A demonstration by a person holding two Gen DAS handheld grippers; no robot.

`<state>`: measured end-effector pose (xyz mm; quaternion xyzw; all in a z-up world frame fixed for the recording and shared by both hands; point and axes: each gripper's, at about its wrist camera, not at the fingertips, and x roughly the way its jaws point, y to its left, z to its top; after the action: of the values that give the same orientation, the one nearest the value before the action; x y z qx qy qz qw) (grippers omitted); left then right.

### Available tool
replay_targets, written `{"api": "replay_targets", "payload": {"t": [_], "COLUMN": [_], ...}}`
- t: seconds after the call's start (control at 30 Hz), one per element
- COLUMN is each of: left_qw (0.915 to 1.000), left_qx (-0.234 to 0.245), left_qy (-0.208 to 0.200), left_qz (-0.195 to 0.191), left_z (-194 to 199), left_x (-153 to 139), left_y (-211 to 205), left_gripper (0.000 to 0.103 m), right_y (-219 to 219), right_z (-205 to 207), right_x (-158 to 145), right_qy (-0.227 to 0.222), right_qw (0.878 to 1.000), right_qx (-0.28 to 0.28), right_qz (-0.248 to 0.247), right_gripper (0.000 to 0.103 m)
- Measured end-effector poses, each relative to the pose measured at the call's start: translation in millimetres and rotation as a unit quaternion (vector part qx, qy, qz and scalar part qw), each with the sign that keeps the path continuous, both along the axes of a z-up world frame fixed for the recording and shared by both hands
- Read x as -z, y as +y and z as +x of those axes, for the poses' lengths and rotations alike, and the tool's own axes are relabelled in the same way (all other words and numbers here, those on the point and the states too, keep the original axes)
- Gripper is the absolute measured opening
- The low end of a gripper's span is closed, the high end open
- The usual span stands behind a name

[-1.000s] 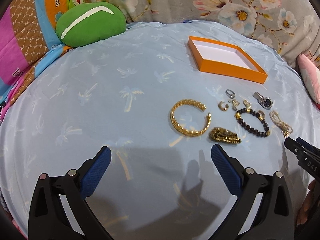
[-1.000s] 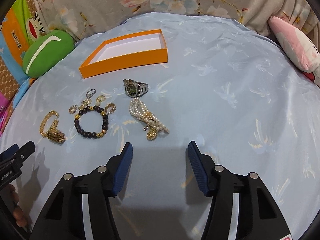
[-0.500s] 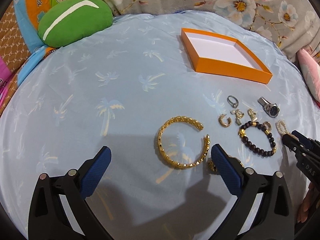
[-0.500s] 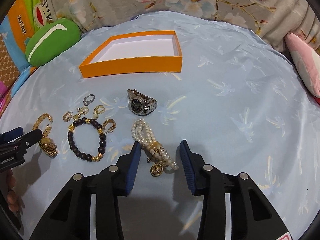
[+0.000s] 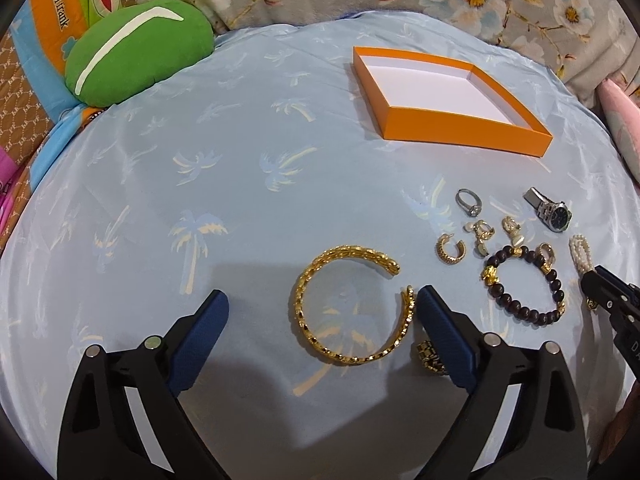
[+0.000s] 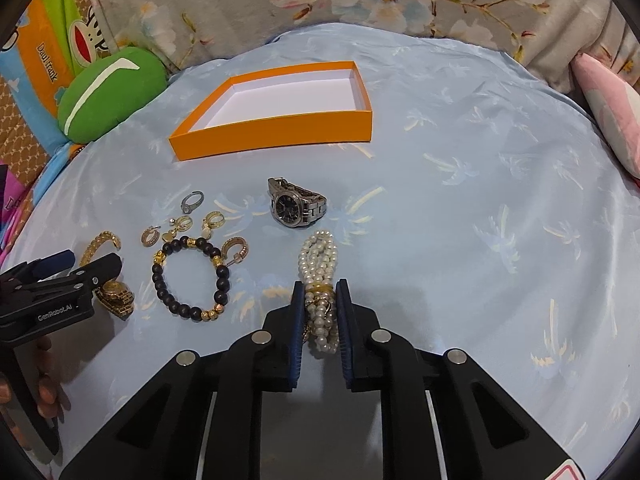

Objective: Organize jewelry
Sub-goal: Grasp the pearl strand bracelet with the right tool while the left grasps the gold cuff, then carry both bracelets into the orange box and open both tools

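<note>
Your right gripper [image 6: 319, 296] is closing on the pearl bracelet [image 6: 319, 264], pads touching it, your left gripper [image 5: 322, 314] is narrowing from wide around the gold bangle [image 5: 348, 306], empty orange box [image 6: 272, 136] at far side.

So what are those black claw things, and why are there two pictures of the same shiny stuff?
They are tongs, one in each of a person's hands, each carrying a small camera, so you get one picture per hand. On the blue palm-tree cloth lie an empty orange box, a watch, a dark bead bracelet, rings and earrings. The right tongs are closing, with the pearl bracelet between their pads. The left tongs stand wide open around a gold bangle, holding nothing, and are just beginning to close.
</note>
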<state>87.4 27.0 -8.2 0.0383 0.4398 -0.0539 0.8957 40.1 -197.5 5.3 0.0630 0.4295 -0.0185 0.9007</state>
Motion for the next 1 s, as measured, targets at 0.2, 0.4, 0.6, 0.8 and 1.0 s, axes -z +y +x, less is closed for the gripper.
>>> {"api": "replay_targets", "payload": {"t": [0.2,0.4,0.6,0.8,1.0], "left_qw": [0.9999,0.9995,0.9987,0.9980,0.9969], "left_qx": [0.011,0.026,0.029,0.030,0.038], "left_qy": [-0.012,-0.013,-0.002,-0.014,-0.038], "left_qz": [-0.002,-0.010,-0.043,-0.055,-0.057], "left_z": [-7.2,-14.3,-19.8,-28.4,-22.7], "left_x": [-3.7,-6.4,-10.0,-26.9,-52.1], "left_y": [-5.3,-7.5,-3.7,0.4,-2.1], "left_gripper": [0.070,0.054,0.054,0.053,0.053], "right_y": [-2.4,-3.9,-6.5,-11.8,-18.8], "right_z": [-3.3,-8.8,-16.6,-24.4,-16.9], "right_x": [-0.1,-0.4,-4.0,-22.7,-48.1], "right_qy": [0.000,0.002,-0.002,-0.025,-0.048], "right_qw": [1.000,1.000,1.000,0.999,0.998], "right_qx": [0.005,0.008,0.014,0.022,0.017], "right_qz": [0.010,0.018,0.028,0.032,0.046], "right_gripper": [0.014,0.013,0.013,0.013,0.013]}}
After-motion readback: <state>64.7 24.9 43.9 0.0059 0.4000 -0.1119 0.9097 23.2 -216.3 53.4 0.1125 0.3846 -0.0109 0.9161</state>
